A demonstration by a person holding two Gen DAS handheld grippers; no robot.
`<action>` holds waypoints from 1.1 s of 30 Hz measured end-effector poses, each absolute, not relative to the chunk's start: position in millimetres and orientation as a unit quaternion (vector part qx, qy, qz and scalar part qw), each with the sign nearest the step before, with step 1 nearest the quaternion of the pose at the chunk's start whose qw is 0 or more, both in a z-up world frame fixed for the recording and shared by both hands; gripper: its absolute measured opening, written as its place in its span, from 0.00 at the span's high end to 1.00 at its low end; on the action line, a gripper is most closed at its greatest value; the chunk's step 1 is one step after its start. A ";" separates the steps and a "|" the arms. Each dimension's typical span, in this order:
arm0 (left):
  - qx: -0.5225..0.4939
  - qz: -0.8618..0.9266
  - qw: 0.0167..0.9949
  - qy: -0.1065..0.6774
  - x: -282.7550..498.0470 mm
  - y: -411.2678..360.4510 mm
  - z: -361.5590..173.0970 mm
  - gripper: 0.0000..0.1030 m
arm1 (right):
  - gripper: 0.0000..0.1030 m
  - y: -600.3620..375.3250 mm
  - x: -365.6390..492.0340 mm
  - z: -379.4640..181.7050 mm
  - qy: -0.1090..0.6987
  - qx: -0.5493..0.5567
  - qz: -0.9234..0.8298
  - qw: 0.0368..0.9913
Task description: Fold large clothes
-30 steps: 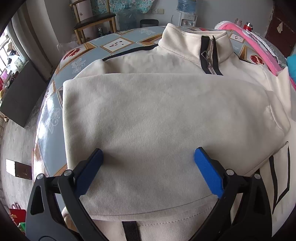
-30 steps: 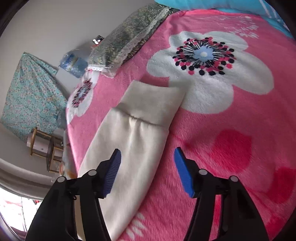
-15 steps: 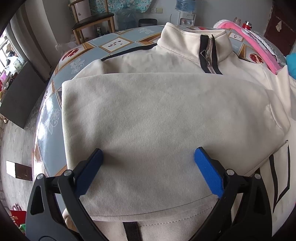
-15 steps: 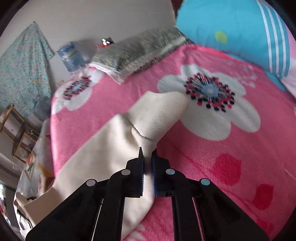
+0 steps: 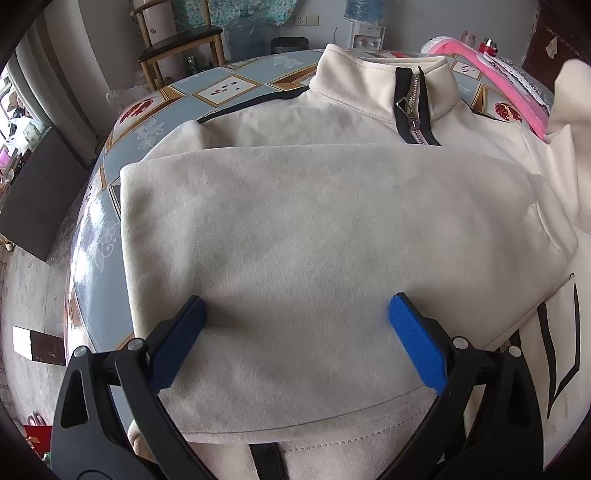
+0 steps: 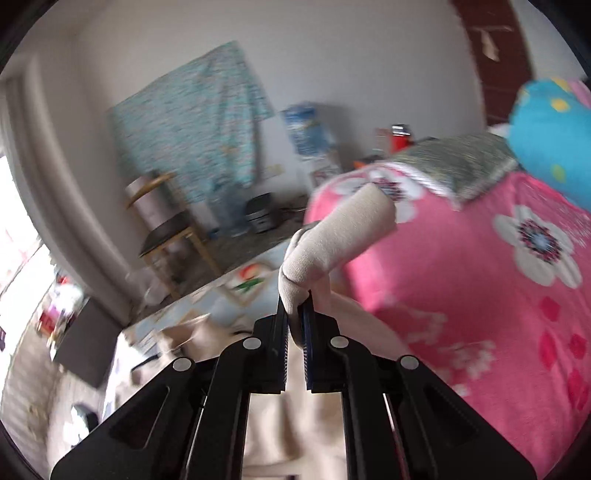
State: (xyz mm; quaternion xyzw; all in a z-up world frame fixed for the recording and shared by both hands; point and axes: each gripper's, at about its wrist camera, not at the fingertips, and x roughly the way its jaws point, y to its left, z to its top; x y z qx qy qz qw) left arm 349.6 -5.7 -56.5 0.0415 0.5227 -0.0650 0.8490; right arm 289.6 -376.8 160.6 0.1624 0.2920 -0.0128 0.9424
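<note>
A cream zip-neck sweatshirt (image 5: 303,229) lies on the patterned table (image 5: 155,122), one sleeve folded flat across its chest. My left gripper (image 5: 295,310) hovers open over that folded sleeve, its blue pads (image 5: 413,339) wide apart and nothing pinched. In the right wrist view my right gripper (image 6: 295,314) is shut on the cuff of the other sleeve (image 6: 340,229). It holds the cuff lifted in the air, above the pink flowered blanket (image 6: 480,295), with the sleeve hanging below. That raised cuff (image 5: 572,88) also shows at the right edge of the left wrist view.
A wooden chair (image 5: 181,40) stands beyond the table's far edge. A water dispenser (image 5: 364,22) is against the back wall. The pink blanket (image 5: 506,88) lies at the table's right, with a blue pillow (image 6: 554,133) on it. Floor drops away at the left.
My right gripper shut on the sleeve cuff lying on the pink blanket, then swung up and left with it. The left gripper and the folded sleeve stayed still.
</note>
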 end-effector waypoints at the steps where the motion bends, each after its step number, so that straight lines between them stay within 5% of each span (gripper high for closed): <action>1: 0.042 -0.066 0.851 0.519 348.9 -5.6 -56.6 0.06 | 0.93 -357.8 290.5 156.6 0.295 0.152 0.003 0.943; 12: 0.037 -0.068 0.858 0.507 341.4 -4.2 -55.0 0.06 | 0.93 -211.8 297.9 33.7 0.408 0.085 0.066 0.907; 22: 0.007 -0.077 0.880 0.469 315.0 -5.7 -15.6 0.06 | 0.93 -196.3 284.7 32.2 0.396 0.099 0.087 0.909; 33: 0.026 -0.035 0.870 0.490 313.2 6.0 -32.4 0.07 | 0.93 -179.9 277.6 41.7 0.391 0.111 0.161 0.899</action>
